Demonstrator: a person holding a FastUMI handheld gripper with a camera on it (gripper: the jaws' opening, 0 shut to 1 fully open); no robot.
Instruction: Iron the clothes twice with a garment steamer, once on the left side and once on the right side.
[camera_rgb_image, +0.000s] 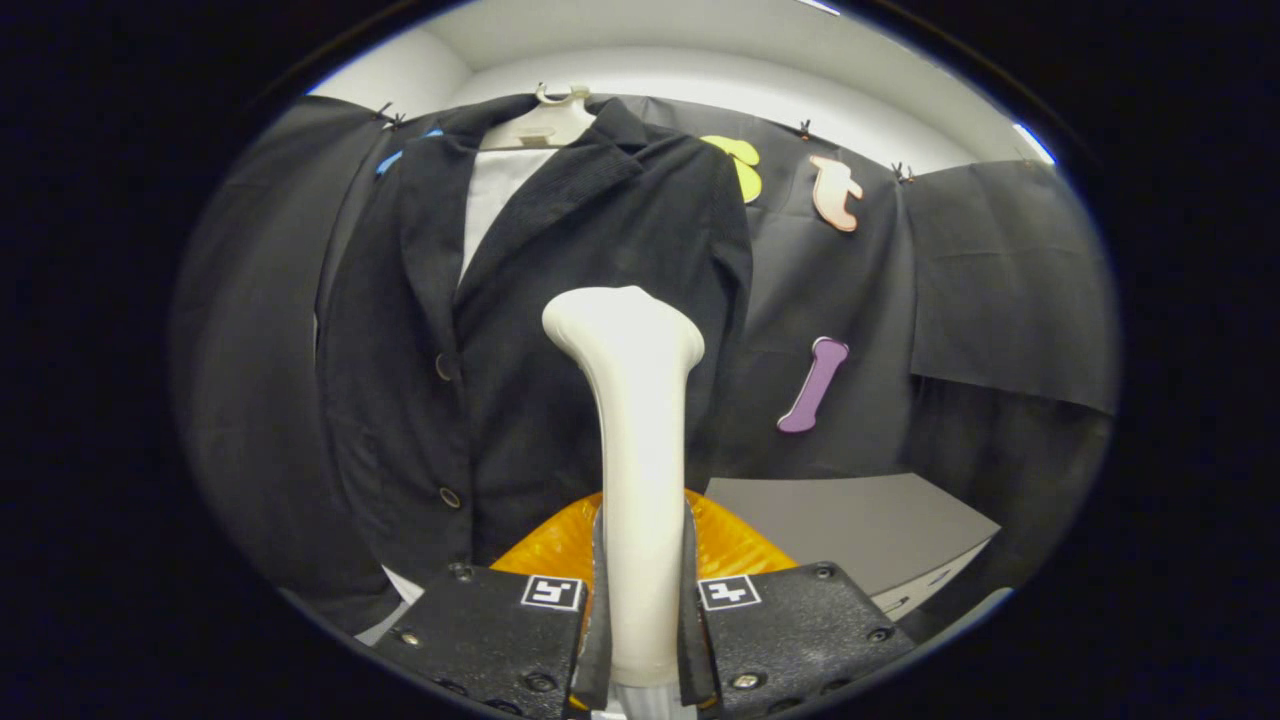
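Your gripper (640, 600) is clamped on the white garment steamer (632, 440), its head raised before the dark jacket (520, 330) on the hanger (545, 120). You seem to be starting a pass; next, stroke down one front panel.

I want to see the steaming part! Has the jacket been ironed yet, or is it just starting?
Picked up already: the fingers are shut on the white garment steamer, its head raised before the dark jacket on the hanger. In hand: bringing the head up to the jacket's front. Whether any pass is finished cannot be told, so count both the left and right passes as left.
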